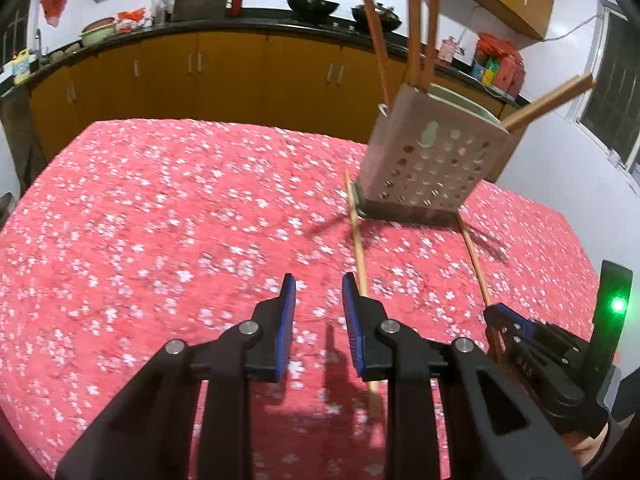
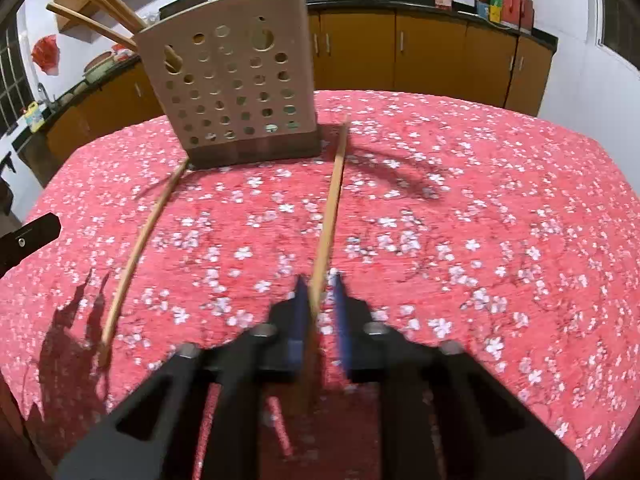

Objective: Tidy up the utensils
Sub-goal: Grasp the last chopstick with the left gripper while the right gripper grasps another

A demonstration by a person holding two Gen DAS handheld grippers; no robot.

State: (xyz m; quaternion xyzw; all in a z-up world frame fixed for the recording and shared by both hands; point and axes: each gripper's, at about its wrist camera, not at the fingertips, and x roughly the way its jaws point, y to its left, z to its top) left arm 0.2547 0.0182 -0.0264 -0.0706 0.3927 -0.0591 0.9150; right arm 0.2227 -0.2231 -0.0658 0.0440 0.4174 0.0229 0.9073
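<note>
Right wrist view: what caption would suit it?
Right gripper straddles one chopstick lying on the floral tablecloth, before a perforated utensil holder.

Holder utensil tops cut off by frame; right gripper motion-blurred, grip unclear.

Two loose chopsticks on the table: one lying left, one right, the latter between the fingers of the right tool. One perforated metal utensil holder. Chopsticks standing in the holder: at least four in the left wrist view, three upright and one leaning out; exact number inside cannot be told. Two tools: left tool and the right one. One floral red tablecloth. Back counter: two dark woks, one red bottle.
</note>
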